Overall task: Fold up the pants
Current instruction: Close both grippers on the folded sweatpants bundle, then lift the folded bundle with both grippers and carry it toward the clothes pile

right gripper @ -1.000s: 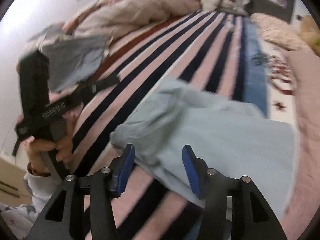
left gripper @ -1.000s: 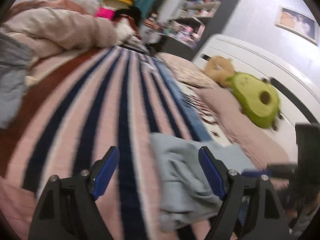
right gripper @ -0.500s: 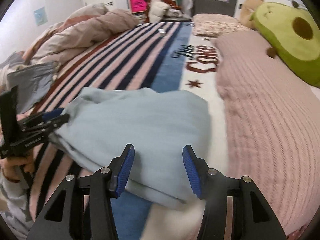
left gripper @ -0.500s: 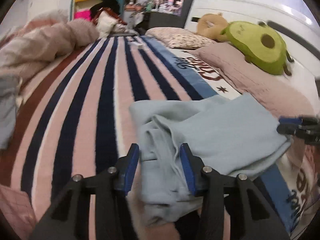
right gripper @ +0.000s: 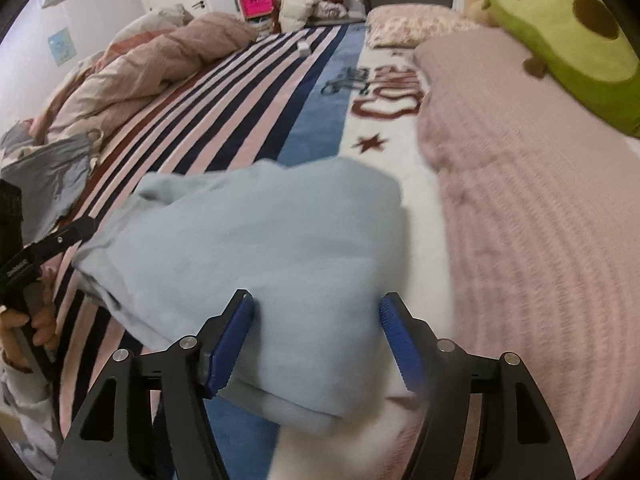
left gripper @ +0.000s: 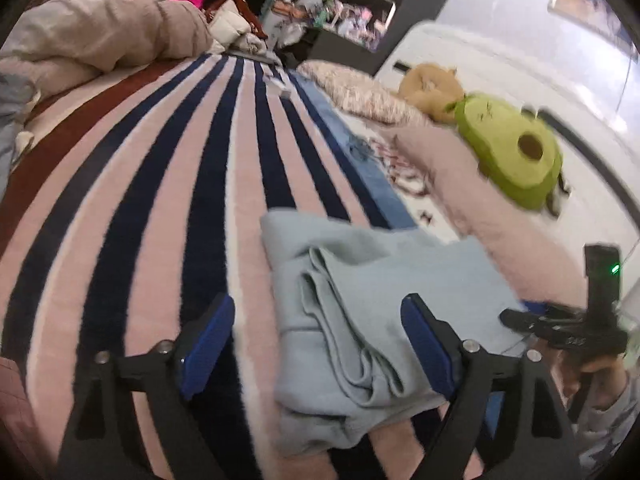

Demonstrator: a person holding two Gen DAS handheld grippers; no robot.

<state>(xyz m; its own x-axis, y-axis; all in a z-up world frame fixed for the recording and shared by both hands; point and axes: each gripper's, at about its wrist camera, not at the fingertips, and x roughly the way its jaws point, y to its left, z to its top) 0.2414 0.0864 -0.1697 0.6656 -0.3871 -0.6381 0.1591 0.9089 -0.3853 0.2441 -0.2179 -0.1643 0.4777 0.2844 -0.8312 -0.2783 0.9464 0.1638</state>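
Note:
The light blue pants [left gripper: 372,296] lie folded in a thick bundle on the striped bedspread [left gripper: 160,184]. In the left wrist view my left gripper [left gripper: 318,340] is open, its blue pads standing wide on either side of the bundle's layered edge. In the right wrist view the pants [right gripper: 256,248] fill the middle, and my right gripper [right gripper: 318,344] is open with its pads straddling the near folded end. The right gripper [left gripper: 560,328] also shows at the far right of the left wrist view, and the left gripper [right gripper: 44,244] at the left edge of the right wrist view.
A green avocado plush [right gripper: 568,36] and a pink knitted pillow [right gripper: 532,200] lie to the right. A crumpled beige duvet [right gripper: 152,64] and a grey garment [right gripper: 44,176] lie to the left. Shelves and clutter stand behind the bed.
My left gripper's jaws have opened wide from a narrow gap half a second ago. The right gripper has opened a little and shifted closer onto the bundle's end. The pants lie as before.

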